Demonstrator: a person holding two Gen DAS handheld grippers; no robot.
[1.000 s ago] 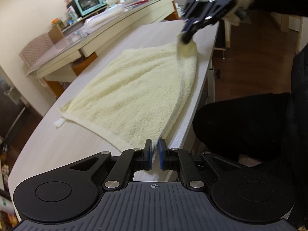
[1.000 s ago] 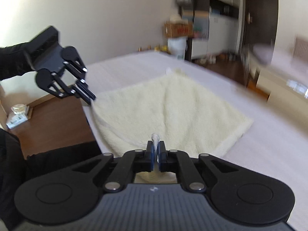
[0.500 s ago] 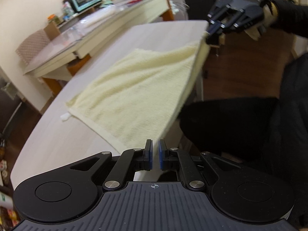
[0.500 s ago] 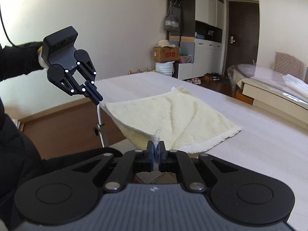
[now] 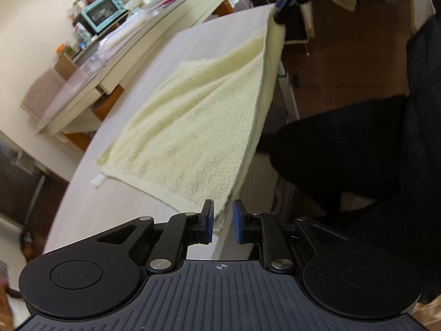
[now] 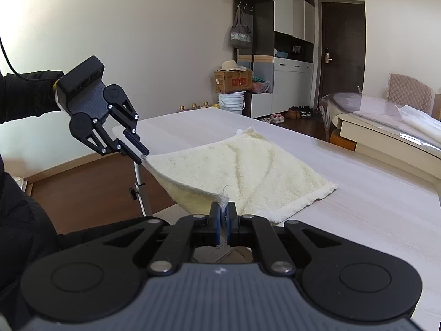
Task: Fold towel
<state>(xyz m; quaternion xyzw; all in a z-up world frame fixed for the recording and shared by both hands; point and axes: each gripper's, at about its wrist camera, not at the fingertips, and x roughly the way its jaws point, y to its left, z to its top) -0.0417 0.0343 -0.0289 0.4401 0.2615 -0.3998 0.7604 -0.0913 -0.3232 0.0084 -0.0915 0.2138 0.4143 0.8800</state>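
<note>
Nearest in the right wrist view, we see our right gripper (image 6: 223, 216) with its blue pads pressed together on one corner of the pale yellow towel (image 6: 248, 171), a tuft of fabric and a loose thread poking up between them. In the left wrist view, our left gripper (image 5: 222, 222) looks different: there is a visible gap between its blue pads, and the towel (image 5: 198, 127) corner sits in that gap, touching the left pad. From the right wrist view the same gripper (image 6: 139, 151) appears to pinch the opposite near corner at its fingertips, so we cannot tell for sure whether it truly grips.

Between the two grippers the near edge of the towel is lifted off the white table (image 6: 372, 193) and sags in a shallow curve past the table's edge. The far half of the towel lies flat on the tabletop, with a small white label (image 5: 97, 179) sticking out at one far corner.

Beyond the table we see a long counter carrying a teal toaster oven (image 5: 103, 11), and a tall cabinet (image 6: 286, 55).
</note>
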